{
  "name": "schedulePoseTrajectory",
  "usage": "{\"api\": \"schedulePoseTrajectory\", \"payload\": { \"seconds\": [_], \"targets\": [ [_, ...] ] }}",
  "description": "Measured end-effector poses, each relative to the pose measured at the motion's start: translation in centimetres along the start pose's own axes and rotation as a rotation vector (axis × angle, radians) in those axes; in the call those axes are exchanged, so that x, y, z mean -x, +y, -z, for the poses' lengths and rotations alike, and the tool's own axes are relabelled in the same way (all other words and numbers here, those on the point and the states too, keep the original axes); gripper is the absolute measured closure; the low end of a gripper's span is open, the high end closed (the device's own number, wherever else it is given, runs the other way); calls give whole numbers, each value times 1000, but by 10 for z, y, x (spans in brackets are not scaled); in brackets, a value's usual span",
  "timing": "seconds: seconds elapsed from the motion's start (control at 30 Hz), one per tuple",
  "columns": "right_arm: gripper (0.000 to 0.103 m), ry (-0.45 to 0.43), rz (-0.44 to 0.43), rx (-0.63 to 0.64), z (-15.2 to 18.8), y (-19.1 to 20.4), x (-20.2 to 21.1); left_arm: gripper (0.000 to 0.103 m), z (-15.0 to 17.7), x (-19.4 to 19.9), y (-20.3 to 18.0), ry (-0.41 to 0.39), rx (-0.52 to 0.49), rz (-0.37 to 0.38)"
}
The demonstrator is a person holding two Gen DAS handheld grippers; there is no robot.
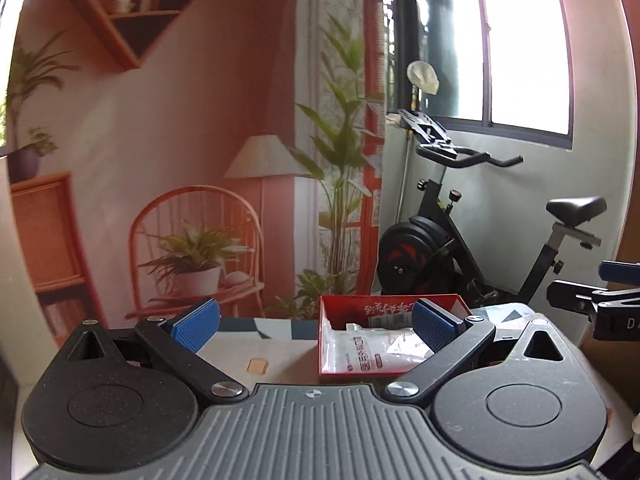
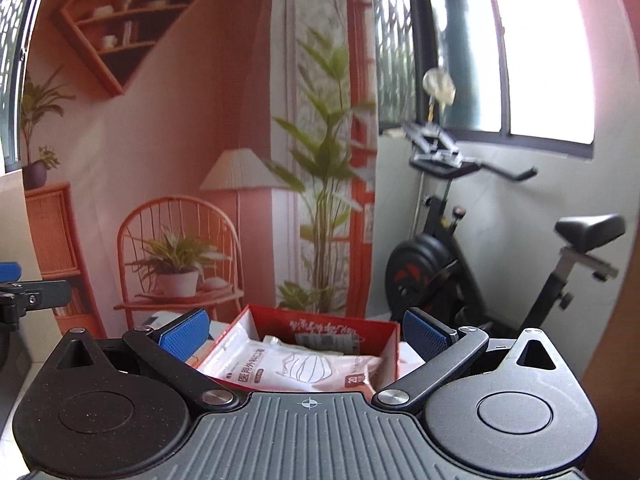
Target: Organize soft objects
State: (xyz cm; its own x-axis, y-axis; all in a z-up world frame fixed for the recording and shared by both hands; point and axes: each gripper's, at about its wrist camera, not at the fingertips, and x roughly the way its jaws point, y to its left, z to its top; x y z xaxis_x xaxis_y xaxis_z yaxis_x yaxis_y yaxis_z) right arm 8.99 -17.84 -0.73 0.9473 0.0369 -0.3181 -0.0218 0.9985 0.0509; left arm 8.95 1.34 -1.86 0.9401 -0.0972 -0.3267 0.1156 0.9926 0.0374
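A red cardboard box [image 1: 340, 307] [image 2: 392, 340] stands on the patterned table, holding white plastic mask packets [image 1: 360, 354] [image 2: 304, 372]. My left gripper [image 1: 316, 326] hangs open above the table, to the box's left and nearer side, its blue pads [image 1: 196, 326] wide apart and bare. My right gripper [image 2: 306, 334] also stands open, raised over the near side of the box, with nothing between its pads [image 2: 426, 338]. Each gripper shows at the other view's edge: the right gripper [image 1: 608, 300] and the left gripper [image 2: 24, 296].
A small tan object [image 1: 258, 366] lies on the table [image 1: 240, 344] left of the box. Behind stand a printed room backdrop [image 1: 180, 140], an exercise bike [image 1: 460, 240] [image 2: 480, 248] and a window [image 1: 520, 40]. A brown panel [image 2: 616, 360] rises at the right.
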Motion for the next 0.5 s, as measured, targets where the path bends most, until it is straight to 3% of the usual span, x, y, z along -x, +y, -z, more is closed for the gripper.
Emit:
{"api": "schedulePoseTrajectory", "payload": {
  "seconds": [0.27,0.5],
  "targets": [
    [0,-54,10,2,-7,20,73,0,-6,65,-2,-48,-34,-54],
    [0,-73,-10,-4,-5,26,110,0,-9,82,-10,-88,-15,-43]
  ]
}}
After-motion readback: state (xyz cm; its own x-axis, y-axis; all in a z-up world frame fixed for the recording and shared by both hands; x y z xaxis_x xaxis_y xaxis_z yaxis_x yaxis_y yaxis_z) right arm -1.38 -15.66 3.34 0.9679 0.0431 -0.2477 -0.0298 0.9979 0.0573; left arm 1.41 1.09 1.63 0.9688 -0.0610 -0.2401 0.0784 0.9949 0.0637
